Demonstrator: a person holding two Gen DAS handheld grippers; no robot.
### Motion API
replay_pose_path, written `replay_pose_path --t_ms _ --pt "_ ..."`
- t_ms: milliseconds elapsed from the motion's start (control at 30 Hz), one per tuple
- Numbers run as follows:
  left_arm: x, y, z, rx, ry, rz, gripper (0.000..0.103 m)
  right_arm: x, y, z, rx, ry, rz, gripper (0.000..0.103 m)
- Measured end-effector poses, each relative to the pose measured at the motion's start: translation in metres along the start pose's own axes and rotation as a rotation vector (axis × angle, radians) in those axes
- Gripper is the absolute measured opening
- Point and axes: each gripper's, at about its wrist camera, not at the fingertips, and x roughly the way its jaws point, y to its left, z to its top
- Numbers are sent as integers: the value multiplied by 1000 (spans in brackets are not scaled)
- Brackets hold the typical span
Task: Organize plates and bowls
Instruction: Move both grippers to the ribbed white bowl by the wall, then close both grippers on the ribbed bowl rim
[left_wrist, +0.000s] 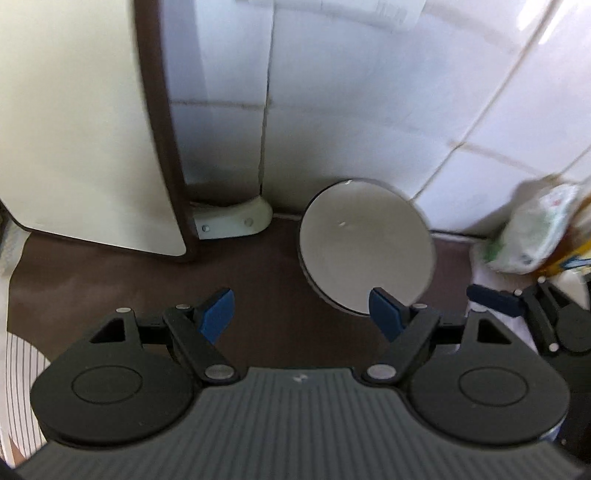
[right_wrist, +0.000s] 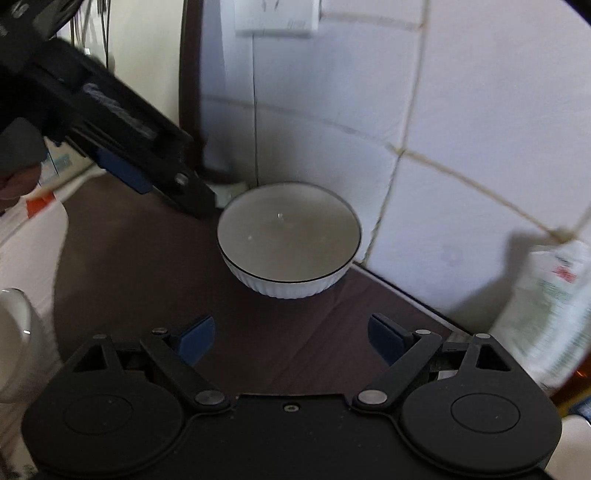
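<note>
A white ribbed bowl with a dark rim stands on the dark brown counter near the tiled wall corner; it also shows in the left wrist view. My left gripper is open and empty, just short of the bowl and a little left of it. My right gripper is open and empty, in front of the bowl. The left gripper also shows in the right wrist view, above and left of the bowl. A striped plate lies at the lower left.
A cream appliance with a brown edge stands at the left. A white plastic bag and a bottle sit at the right by the wall. A white cup-like object is at the left edge. A wall socket is above.
</note>
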Motion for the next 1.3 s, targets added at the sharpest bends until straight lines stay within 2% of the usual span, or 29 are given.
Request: replay_pose_path --t_ms 100,233,333,433,500,567,633,867,967,1100,1300 --pt "20 4 3 -69 18 16 75 26 -1 5 3 26 30 92" --pt "34 19 4 -198 52 -42 61 51 4 11 -16 36 27 92" --pt "40 16 6 -171 35 -14 49 65 2 13 21 22 37 92" --pt "48 14 7 -162 38 12 45 74 3 14 24 -10 9 92" --pt "51 13 8 -171 38 -1 37 78 2 15 32 -21 20 93" --pt "52 13 8 -181 43 -32 21 82 2 15 33 -22 31 93" --pt "52 12 9 -179 57 -63 12 83 6 15 20 -31 28 93" --pt "44 -7 8 -76 53 -38 11 73 20 8 5 -27 40 92" --pt "26 -9 1 -76 12 -52 11 63 25 11 -2 -39 22 93" --pt "1 -8 -9 -57 -3 -57 11 41 34 10 8 -73 30 93" --pt "-46 -6 -28 16 -61 -42 12 1 55 5 17 -137 12 93"
